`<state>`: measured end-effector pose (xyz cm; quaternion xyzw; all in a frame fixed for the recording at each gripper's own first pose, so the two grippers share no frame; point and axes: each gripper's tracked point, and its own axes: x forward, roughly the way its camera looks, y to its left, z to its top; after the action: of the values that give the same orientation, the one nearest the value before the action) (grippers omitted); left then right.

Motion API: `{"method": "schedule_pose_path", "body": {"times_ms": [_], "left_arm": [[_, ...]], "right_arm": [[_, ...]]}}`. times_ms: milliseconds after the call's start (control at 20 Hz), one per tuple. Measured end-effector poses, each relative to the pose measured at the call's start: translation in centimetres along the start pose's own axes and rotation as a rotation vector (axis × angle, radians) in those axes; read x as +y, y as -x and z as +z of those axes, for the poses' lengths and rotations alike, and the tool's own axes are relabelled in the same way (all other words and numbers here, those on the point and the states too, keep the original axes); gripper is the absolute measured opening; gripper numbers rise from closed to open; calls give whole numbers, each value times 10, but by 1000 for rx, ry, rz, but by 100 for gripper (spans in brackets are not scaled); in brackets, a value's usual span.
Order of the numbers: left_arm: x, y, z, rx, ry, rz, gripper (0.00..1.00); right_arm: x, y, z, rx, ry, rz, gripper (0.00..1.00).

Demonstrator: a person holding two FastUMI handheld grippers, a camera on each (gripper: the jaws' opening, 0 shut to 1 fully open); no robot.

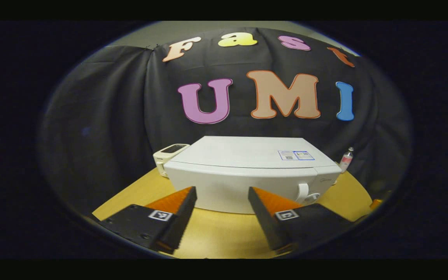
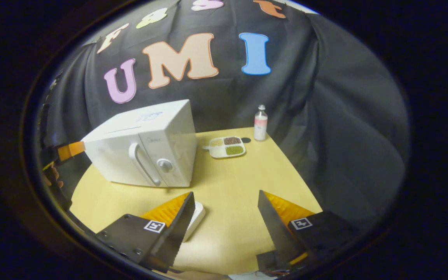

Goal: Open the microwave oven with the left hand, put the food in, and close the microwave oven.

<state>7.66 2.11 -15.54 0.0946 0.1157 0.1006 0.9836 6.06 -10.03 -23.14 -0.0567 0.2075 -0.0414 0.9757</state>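
Left gripper (image 1: 222, 194): my fingers spread wide, holding nothing, raised above the table (image 1: 224, 233) facing the microwave (image 1: 247, 171).
Right gripper (image 2: 224, 202): my fingers wide apart, empty, hovering over a white object (image 2: 195, 217) beside the left finger.
Microwave: door closed, handle (image 2: 143, 163) untouched.
Food tray (image 2: 227, 147): on the table, right of the microwave, near a bottle (image 2: 260, 123).

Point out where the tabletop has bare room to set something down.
Bare wood lies right of the microwave, from the divided tray and bottle forward to the right gripper. It is crowded where a white object lies.
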Motion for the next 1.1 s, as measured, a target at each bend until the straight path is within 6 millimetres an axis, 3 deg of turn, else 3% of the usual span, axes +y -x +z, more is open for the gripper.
{"method": "schedule_pose_path", "body": {"times_ms": [50,100,400,450,600,650,700,750,850,900,1100], "left_arm": [[4,6,9,-25,-22,12,76],[7,13,17,-45,-45,22,95],[-11,37,37,-60,1,-33,97],[-12,40,40,-56,2,-36,100],[-18,51,61,-89,31,-53,98],[-21,54,67,-94,41,-64,98],[-22,56,70,-99,46,-72,98],[-22,59,72,-104,47,-76,100],[-23,60,71,-112,39,-80,100],[-23,62,70,-106,36,-78,100],[-23,63,63,-79,58,-80,98]], "right_arm": [[6,2,10,-17,3,17,93],[9,3,20,-35,9,33,100],[31,23,81,-142,20,105,100],[33,27,90,-164,24,110,92],[37,42,111,-219,36,127,92],[38,46,114,-230,40,132,100],[39,48,115,-234,43,136,92],[39,50,115,-238,48,137,100],[38,53,116,-242,58,135,100],[38,53,115,-242,57,136,92],[38,58,115,-247,51,141,92]]}}
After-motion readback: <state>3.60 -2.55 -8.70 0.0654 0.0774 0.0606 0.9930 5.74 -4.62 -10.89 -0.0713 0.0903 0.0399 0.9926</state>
